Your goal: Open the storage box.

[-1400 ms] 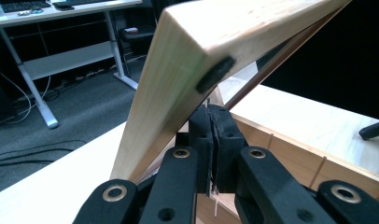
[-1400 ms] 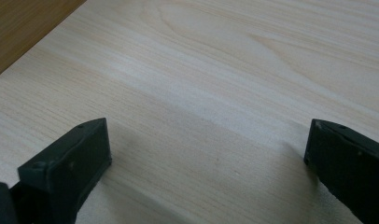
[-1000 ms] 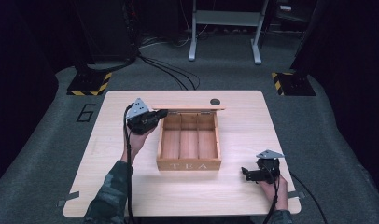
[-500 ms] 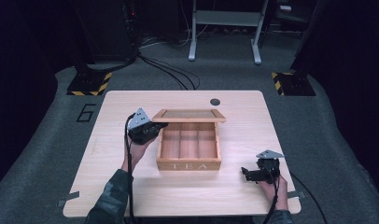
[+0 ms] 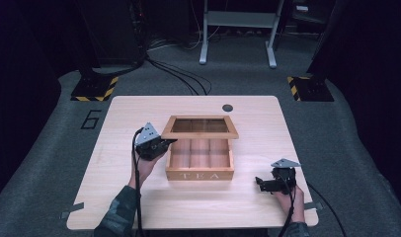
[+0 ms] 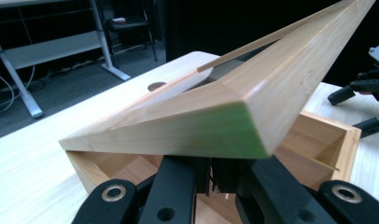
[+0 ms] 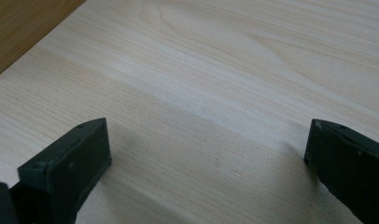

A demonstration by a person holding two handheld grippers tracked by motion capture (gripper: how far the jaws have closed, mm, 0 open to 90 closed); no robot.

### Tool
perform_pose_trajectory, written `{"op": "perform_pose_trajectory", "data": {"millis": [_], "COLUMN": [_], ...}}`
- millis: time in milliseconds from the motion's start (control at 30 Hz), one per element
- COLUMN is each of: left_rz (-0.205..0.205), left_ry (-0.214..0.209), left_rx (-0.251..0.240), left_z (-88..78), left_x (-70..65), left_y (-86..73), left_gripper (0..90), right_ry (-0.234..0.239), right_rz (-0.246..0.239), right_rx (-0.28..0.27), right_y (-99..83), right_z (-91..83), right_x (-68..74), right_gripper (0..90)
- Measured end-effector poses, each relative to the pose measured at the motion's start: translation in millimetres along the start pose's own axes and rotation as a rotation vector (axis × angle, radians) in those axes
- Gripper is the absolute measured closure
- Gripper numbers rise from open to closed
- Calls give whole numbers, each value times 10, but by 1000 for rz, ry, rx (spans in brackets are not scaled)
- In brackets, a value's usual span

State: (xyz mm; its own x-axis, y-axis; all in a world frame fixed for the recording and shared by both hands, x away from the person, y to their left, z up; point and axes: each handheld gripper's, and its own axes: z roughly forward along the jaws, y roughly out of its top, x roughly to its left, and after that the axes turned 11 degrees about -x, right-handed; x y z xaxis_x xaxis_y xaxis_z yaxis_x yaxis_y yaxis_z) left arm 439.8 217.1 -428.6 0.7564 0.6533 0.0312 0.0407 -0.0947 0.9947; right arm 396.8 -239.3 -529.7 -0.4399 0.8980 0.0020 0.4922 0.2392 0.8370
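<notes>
Holding the lid [image 5: 200, 127] by its left front corner, left gripper [image 5: 165, 143] is clamped on the frame, lid half-raised over the tea box [image 5: 200, 168] mid-table [image 5: 114, 197]. Right gripper [image 5: 258, 183] rests near the front right edge, jaws wide apart, holding nothing.

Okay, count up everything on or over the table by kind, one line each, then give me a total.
Tea box: 1
Hinged lid, part open: 1
Grippers: 2, left gripper, right gripper
Round dark hole or cap in the tabletop: 1
Total: 5
</notes>
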Motion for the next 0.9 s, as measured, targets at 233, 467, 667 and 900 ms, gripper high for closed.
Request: {"op": "perform_pose_trajectory", "data": {"millis": [233, 467, 667, 900], "left_rz": [-9, -11, -12, -36], "left_ry": [-18, -23, -30, -29], "left_rx": [16, 31, 49, 62], "left_z": [-34, -55, -74, -133], "left_x": [-38, -70, -96, -118], "left_y": [-92, -168, -244, -357], "left_gripper": [869, 867, 866, 859], "right_ry": [7, 6, 6, 5], "right_rz": [-8, -7, -6, -8], "right_rx": [4, 3, 3, 3], "right_y": [-1, -1, -1, -1], "right_z": [-4, -3, -3, -3], "right_x": [-5, -4, -4, -6], "right_gripper": [0, 0, 0, 0]}}
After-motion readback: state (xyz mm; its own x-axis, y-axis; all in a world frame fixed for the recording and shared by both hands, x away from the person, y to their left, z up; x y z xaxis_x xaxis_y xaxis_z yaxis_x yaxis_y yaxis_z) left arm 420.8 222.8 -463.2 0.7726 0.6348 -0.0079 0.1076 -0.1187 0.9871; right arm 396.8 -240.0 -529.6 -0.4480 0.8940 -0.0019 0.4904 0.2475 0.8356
